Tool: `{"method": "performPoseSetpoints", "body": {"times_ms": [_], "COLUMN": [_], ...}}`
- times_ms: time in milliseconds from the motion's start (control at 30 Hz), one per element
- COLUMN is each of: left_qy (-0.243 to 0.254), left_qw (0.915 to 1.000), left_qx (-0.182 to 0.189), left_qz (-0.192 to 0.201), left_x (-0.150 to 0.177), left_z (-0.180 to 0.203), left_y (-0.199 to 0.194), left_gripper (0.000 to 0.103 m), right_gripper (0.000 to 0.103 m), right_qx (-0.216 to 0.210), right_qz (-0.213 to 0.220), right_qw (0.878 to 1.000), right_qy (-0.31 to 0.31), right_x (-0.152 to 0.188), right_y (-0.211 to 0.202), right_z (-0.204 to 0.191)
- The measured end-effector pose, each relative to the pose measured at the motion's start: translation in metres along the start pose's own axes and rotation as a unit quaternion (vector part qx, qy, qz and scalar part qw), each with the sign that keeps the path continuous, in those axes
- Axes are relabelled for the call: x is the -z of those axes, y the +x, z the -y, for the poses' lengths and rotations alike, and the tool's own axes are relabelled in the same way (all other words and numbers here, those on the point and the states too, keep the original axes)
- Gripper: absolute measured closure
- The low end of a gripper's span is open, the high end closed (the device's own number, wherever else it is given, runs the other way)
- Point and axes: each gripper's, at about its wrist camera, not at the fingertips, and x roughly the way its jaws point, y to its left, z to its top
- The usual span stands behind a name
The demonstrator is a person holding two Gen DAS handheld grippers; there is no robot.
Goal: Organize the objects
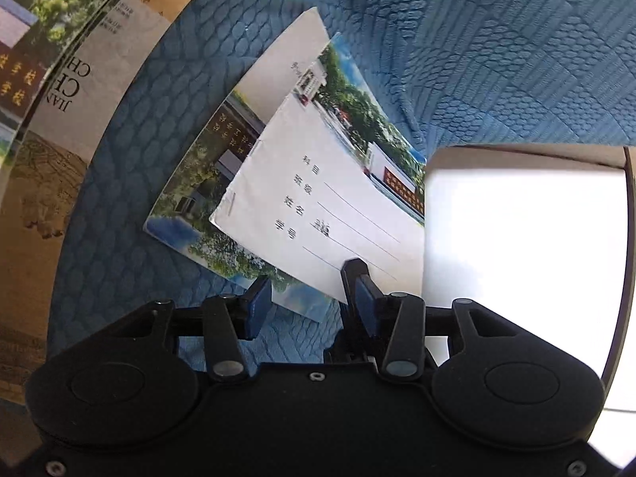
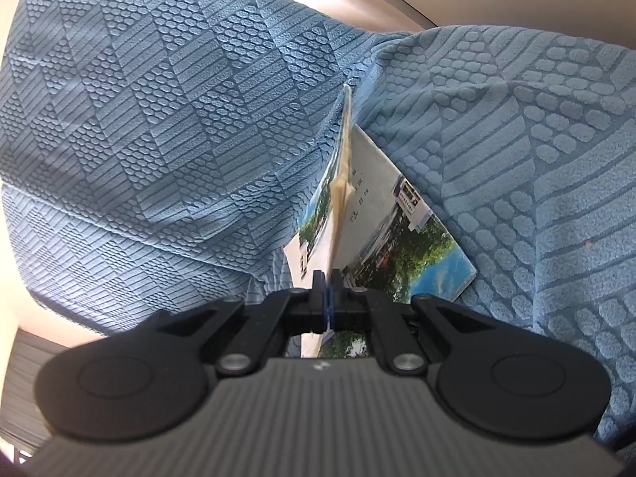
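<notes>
The right tongs (image 2: 326, 290) are clamped tight on the edge of a thin notebook (image 2: 342, 167), holding it up edgewise over the blue quilted cover (image 2: 159, 119). The left tongs (image 1: 314, 298) stand partly apart with nothing gripped, the lower edge of the lifted white-covered notebook (image 1: 318, 206) between the pads. Under it, toward ten o'clock, lies a photo-covered notebook (image 1: 198, 183), with more booklets (image 1: 59, 99) stacked farther off at nine.
</notes>
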Motion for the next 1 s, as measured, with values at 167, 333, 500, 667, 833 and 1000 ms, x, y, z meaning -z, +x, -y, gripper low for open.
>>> {"method": "performPoseSetpoints", "body": {"times_ms": [167,333,500,667,833,1000], "left_qy": [-0.020,-0.035,-0.033,-0.040,-0.017,-0.014], "left_qw": [0.9996,0.9987,0.9983,0.9977,0.9987,0.9989], "left_qx": [0.012,0.020,0.019,0.020,0.024,0.016], "left_qz": [0.017,0.031,0.044,0.050,0.042,0.043], "left_x": [-0.007,-0.009,-0.011,-0.017,-0.021,-0.020], "left_z": [-0.006,-0.015,-0.016,-0.018,-0.013,-0.014], "left_y": [0.003,0.000,-0.003,-0.004,0.001,0.007], "left_gripper": [0.066,0.085,0.086,0.082,0.070,0.091], "right_gripper": [0.099,0.099,0.099,0.099,0.099,0.099], "right_qx": [0.005,0.008,0.013,0.008,-0.007,0.009], "right_qz": [0.001,0.003,0.002,-0.001,0.001,0.005], "right_qw": [1.000,1.000,1.000,1.000,1.000,1.000], "right_qy": [-0.007,-0.010,-0.020,-0.023,-0.017,-0.004], "right_x": [0.001,0.001,0.002,0.003,0.002,0.000], "right_y": [-0.001,-0.001,-0.001,-0.002,-0.005,-0.006], "right_z": [-0.002,-0.002,-0.004,-0.005,-0.005,0.000]}}
